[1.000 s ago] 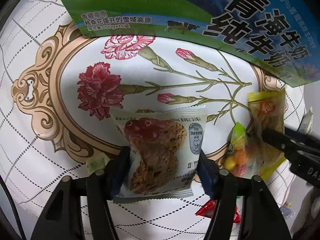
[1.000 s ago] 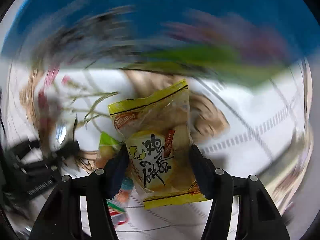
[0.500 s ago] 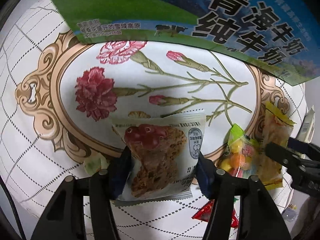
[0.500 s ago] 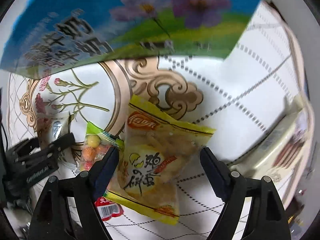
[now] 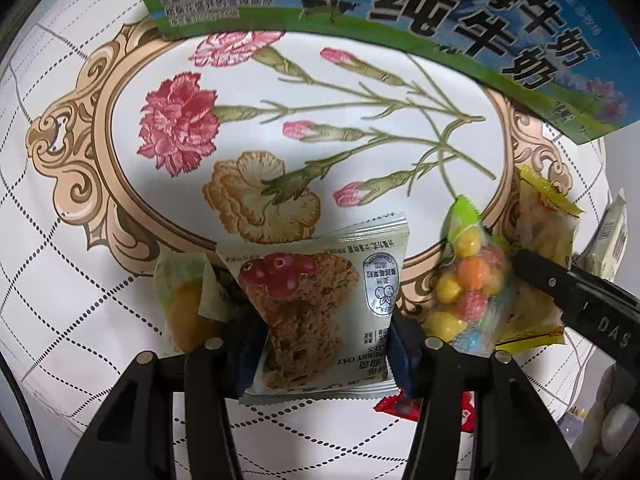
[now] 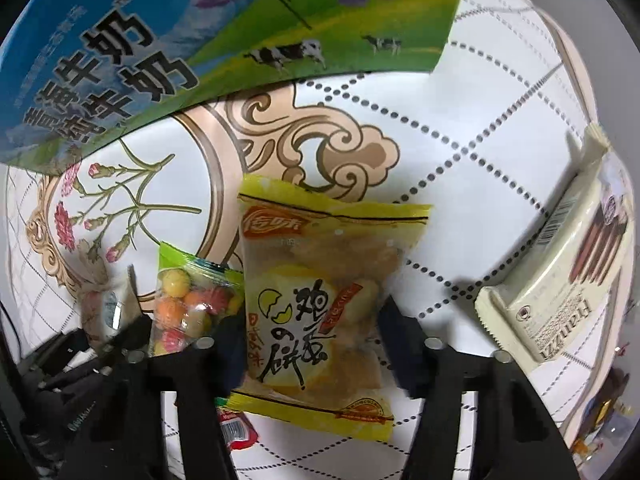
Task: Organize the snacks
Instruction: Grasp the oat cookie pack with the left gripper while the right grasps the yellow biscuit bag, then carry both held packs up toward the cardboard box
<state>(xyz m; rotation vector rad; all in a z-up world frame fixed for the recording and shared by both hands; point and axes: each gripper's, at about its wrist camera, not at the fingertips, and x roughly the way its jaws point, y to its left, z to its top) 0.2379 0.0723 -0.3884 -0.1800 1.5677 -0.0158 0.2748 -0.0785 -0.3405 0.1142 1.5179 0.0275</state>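
The left hand-held gripper (image 5: 324, 336) points down at the tabletop (image 5: 80, 240), which has a white cloth with dotted lines and painted flowers on it. Its two fingers are closing on a white oat cookie packet (image 5: 316, 308). The blue pads press on both sides of the packet, so it is grasped. A pale wrapper with a yellow sweet (image 5: 184, 300) lies just left of this gripper, partly under its left finger. A clear bag of colored candy balls (image 5: 468, 292) lies just to its right. A small red wrapper (image 5: 400, 408) peeks out under the right finger.

The right hand-held gripper (image 6: 312, 344) also points down. Its fingers are closing around a yellow egg cracker packet (image 6: 320, 300). The packet sits between them and looks pinched in at the sides where the pads meet it, so it is grasped too. The bag of colored candy balls (image 6: 188, 304) lies just left of this gripper, touching the yellow packet. A red wrapper (image 6: 236, 432) lies under its left finger. A long cream wafer packet (image 6: 560, 280) lies well off to the right, tilted.

A big green and blue milk box (image 6: 200, 40) stands beyond both grippers, at the far side of the cloth. In the left wrist view the same milk box (image 5: 440, 12) fills the top, and the yellow packet (image 5: 540, 248) shows at the far right, held by the other gripper.
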